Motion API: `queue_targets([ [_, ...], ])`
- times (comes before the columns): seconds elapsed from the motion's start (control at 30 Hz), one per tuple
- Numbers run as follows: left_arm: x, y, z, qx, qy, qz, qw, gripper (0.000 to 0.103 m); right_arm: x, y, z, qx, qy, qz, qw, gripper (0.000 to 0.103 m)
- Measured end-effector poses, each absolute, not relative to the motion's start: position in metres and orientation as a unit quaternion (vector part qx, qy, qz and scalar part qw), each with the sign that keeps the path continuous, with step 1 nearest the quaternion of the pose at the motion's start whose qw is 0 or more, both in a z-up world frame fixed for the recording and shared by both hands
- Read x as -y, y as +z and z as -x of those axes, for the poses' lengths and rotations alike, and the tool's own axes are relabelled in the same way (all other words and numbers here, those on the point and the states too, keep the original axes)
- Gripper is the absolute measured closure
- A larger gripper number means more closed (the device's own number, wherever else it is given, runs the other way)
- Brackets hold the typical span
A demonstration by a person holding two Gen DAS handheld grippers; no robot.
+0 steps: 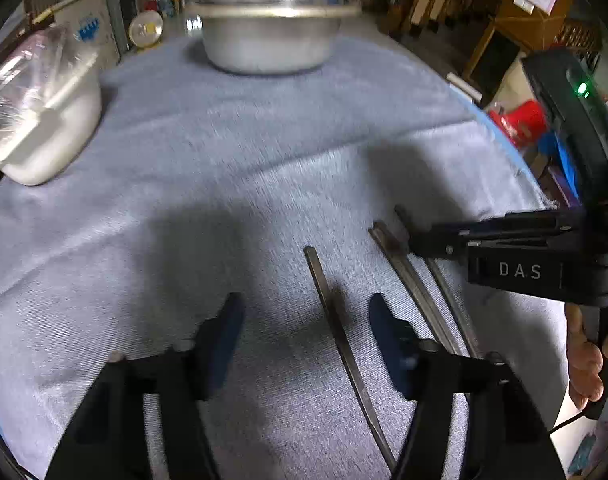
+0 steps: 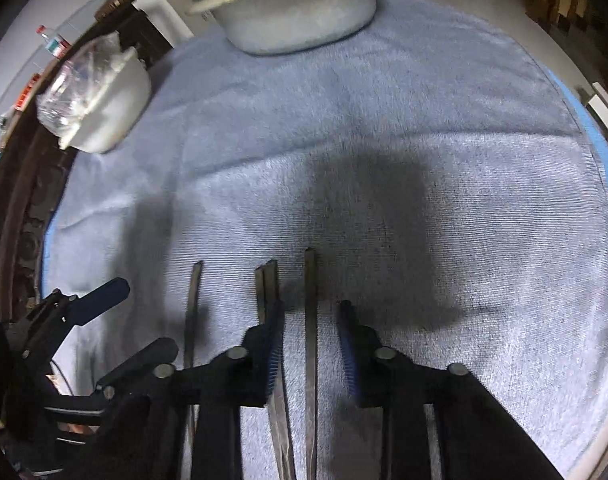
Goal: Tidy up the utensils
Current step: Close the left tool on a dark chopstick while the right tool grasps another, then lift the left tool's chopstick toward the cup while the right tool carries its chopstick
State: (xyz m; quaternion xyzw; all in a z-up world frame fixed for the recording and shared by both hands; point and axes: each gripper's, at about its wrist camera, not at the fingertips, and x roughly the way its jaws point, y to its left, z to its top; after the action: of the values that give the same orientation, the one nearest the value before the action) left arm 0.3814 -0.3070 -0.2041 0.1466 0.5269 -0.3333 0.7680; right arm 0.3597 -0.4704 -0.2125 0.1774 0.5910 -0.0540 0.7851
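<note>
Several dark metal chopsticks lie roughly parallel on the blue-grey cloth. In the left wrist view one chopstick (image 1: 336, 328) lies between the fingers of my open left gripper (image 1: 306, 340), a pair (image 1: 412, 280) lies to its right, and a further one (image 1: 452, 300) beyond. My right gripper (image 1: 424, 244) comes in from the right over that far chopstick. In the right wrist view my right gripper (image 2: 310, 344) is open with one chopstick (image 2: 310, 320) between its fingers, resting on the cloth; the pair (image 2: 265, 284) and a single chopstick (image 2: 193, 304) lie to the left.
A lidded metal pot (image 1: 269, 36) stands at the far side of the cloth. A white bowl with a plastic bag (image 1: 43, 120) sits at the far left. The table edge (image 1: 504, 132) runs on the right, with a room and furniture beyond.
</note>
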Motion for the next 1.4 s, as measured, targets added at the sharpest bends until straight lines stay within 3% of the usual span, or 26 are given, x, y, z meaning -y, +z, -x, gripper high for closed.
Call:
queue_targets([
  [0.07, 0.313, -0.212, -0.384, -0.541, -0.331, -0.155, 0.757, 0.054, 0.469, -0.213, -0.363, -0.593, -0.059, -0.175, 0.784, 0.079],
  [0.2, 0.322, -0.218, -0.387, -0.546, -0.331, -0.162, 0.752, 0.057, 0.462, -0.214, -0.368, -0.601, -0.064, -0.15, 0.783, 0.081],
  [0.33, 0.331, -0.217, -0.388, -0.545, -0.327, -0.172, 0.753, 0.06, 0.457, -0.214, -0.372, -0.611, -0.075, -0.113, 0.78, 0.092],
  [0.4, 0.334, -0.217, -0.389, -0.538, -0.318, -0.181, 0.76, 0.075, 0.46, -0.214, -0.371, -0.61, -0.075, -0.117, 0.78, 0.095],
  [0.43, 0.334, -0.217, -0.391, -0.535, -0.314, -0.183, 0.763, 0.09, 0.46, -0.214, -0.37, -0.608, -0.074, -0.123, 0.781, 0.095],
  [0.47, 0.333, -0.217, -0.393, -0.534, -0.314, -0.178, 0.764, 0.093, 0.463, -0.214, -0.367, -0.606, -0.074, -0.13, 0.782, 0.095],
  [0.77, 0.303, -0.207, -0.386, -0.51, -0.303, -0.153, 0.79, 0.098, 0.484, -0.189, -0.319, -0.545, -0.068, -0.184, 0.815, 0.096],
  [1.2, 0.177, -0.115, -0.333, -0.399, -0.24, -0.037, 0.885, 0.098, 0.487, -0.113, -0.221, -0.398, -0.101, -0.219, 0.885, 0.096],
  [1.4, 0.129, -0.077, -0.27, -0.334, -0.213, 0.005, 0.918, 0.098, 0.474, -0.065, -0.161, -0.331, -0.124, -0.206, 0.912, 0.097],
])
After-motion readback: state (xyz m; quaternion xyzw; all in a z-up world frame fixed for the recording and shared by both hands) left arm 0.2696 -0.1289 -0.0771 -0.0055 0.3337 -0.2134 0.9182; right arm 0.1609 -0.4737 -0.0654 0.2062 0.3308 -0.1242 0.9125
